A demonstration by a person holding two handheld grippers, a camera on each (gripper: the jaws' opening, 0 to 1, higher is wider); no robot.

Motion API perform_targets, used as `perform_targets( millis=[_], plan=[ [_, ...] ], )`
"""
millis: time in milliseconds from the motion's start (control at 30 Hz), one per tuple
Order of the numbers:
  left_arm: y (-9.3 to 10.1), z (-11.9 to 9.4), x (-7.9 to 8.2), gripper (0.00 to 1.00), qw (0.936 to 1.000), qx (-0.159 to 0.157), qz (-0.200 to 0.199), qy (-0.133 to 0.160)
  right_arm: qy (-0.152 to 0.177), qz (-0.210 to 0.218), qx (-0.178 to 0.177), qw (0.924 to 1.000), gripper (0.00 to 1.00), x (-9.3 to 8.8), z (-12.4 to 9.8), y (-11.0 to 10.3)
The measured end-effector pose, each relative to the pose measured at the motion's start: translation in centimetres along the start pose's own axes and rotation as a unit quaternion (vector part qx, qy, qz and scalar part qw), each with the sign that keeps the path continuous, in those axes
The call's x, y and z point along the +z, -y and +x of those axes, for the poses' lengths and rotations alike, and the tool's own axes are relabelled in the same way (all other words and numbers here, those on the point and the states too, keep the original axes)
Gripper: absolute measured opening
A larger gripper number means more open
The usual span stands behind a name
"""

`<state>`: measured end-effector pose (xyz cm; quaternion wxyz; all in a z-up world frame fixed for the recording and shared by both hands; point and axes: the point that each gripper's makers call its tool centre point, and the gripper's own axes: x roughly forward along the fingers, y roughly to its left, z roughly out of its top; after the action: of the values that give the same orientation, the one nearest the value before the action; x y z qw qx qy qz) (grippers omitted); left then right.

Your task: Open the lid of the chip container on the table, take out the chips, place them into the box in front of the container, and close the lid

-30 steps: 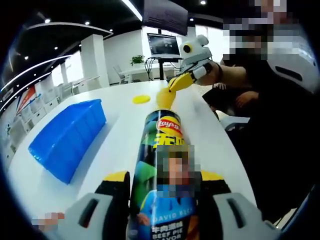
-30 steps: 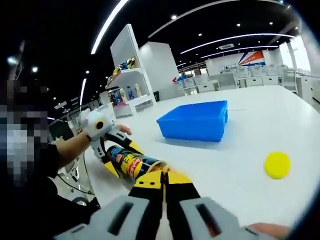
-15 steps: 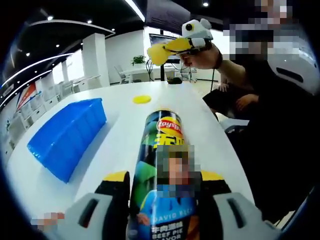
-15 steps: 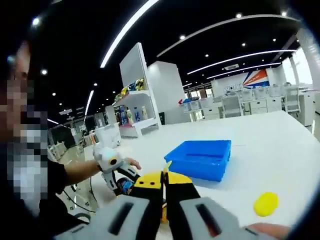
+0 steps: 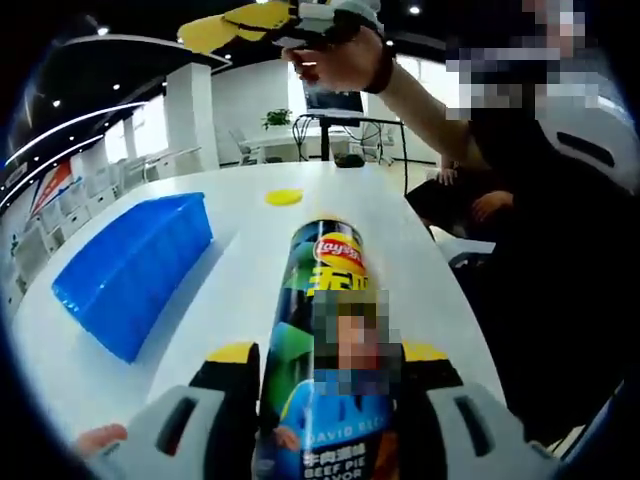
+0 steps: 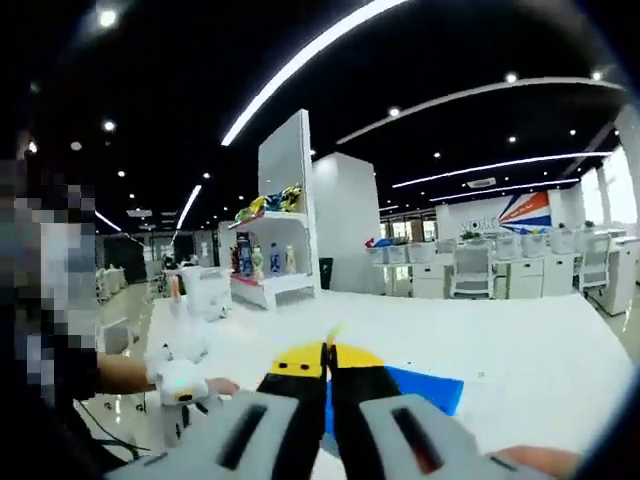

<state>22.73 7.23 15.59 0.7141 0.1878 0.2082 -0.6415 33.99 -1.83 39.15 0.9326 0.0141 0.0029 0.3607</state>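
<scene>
A Lay's chip can lies lengthwise between the yellow-tipped jaws of my left gripper, which is shut on it. Its open mouth points away over the white table. The yellow lid rests on the table beyond the can. To the left is the blue box, also seen as blue box. My right gripper is high above the table, held by a hand and shut on yellow chips. In the right gripper view, the right gripper has a thin chip edge sticking out. The left gripper shows low at left.
The person in dark clothes is at the table's right edge. A monitor on a stand is past the far end of the table. Shelves with goods and desks with chairs are in the background.
My right gripper has risen from the can's mouth with the chips and moved up and left toward the blue box's side. The left gripper and can stay put.
</scene>
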Motion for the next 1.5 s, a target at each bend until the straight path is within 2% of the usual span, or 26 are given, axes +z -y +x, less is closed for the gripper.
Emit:
perform_targets(
  millis=[100,133,167,200,233,333,400,433,467,600,667,700,733,767,800,1067,1233,1433,1500],
  plan=[
    [-0.1,0.0,0.0,0.54,1.0000,-0.003,-0.004,0.001,-0.017,-0.064,-0.026,0.9975,0.02,-1.8,3.7,2.3],
    [-0.1,-0.1,0.0,0.54,0.9999,-0.005,-0.009,0.004,-0.020,-0.072,-0.026,0.9968,0.02,-2.1,4.2,2.5],
    [-0.2,-0.1,0.0,0.54,0.9999,-0.006,-0.011,0.006,-0.040,-0.107,-0.031,0.9930,0.02,-3.9,6.1,3.5],
    [-0.2,-0.1,0.0,0.54,0.9999,-0.006,-0.013,0.008,-0.045,-0.117,-0.035,0.9915,0.02,-4.4,6.6,3.9],
    [-0.1,-0.1,0.1,0.54,0.9998,-0.007,-0.014,0.011,-0.054,-0.146,-0.035,0.9872,0.02,-5.8,8.1,4.4],
    [-0.1,-0.1,0.1,0.54,0.9996,-0.009,-0.018,0.017,-0.085,-0.177,-0.026,0.9801,0.02,-9.8,10.8,5.6],
    [-0.2,-0.1,0.2,0.54,0.9993,-0.013,-0.026,0.024,-0.096,-0.222,0.020,0.9700,0.02,-12.3,12.1,5.0],
    [-0.3,-0.2,0.2,0.54,0.9989,-0.016,-0.033,0.029,-0.119,-0.251,0.031,0.9602,0.02,-13.9,12.5,5.1],
    [-0.3,-0.2,0.3,0.54,0.9987,-0.017,-0.036,0.032,-0.136,-0.264,0.037,0.9541,0.02,-14.9,12.9,5.2],
    [-0.4,-0.2,0.4,0.54,0.9977,-0.023,-0.045,0.045,-0.186,-0.297,0.056,0.9348,0.02,-17.2,13.8,6.2],
    [-0.3,-0.2,0.6,0.54,0.9975,-0.024,-0.046,0.047,-0.220,-0.289,0.092,0.9273,0.02,-18.6,13.9,6.1],
    [-0.3,-0.2,0.6,0.54,0.9976,-0.024,-0.045,0.047,-0.245,-0.302,0.092,0.9166,0.02,-19.6,13.7,6.7],
    [-0.2,-0.1,0.6,0.54,0.9977,-0.024,-0.044,0.046,-0.257,-0.311,0.094,0.9101,0.02,-20.1,13.7,7.0],
    [-0.2,-0.1,0.6,0.54,0.9978,-0.024,-0.043,0.045,-0.277,-0.322,0.091,0.9004,0.02,-20.9,13.5,7.6],
    [-0.1,-0.1,0.6,0.54,0.9978,-0.023,-0.042,0.045,-0.286,-0.326,0.090,0.8967,0.02,-21.3,13.4,7.8],
    [-0.2,-0.2,0.7,0.54,0.9976,-0.024,-0.045,0.047,-0.295,-0.317,0.097,0.8961,0.03,-22.1,13.2,8.5],
    [-0.2,-0.2,0.6,0.54,0.9976,-0.024,-0.045,0.046,-0.301,-0.330,0.092,0.8899,0.03,-22.2,12.9,8.8],
    [-0.2,-0.3,0.6,0.54,0.9974,-0.025,-0.048,0.048,-0.303,-0.324,0.092,0.8916,0.03,-22.2,13.0,8.8],
    [-0.2,-0.3,0.7,0.54,0.9972,-0.026,-0.049,0.049,-0.303,-0.321,0.091,0.8926,0.06,-22.3,13.0,8.8]
  ],
)
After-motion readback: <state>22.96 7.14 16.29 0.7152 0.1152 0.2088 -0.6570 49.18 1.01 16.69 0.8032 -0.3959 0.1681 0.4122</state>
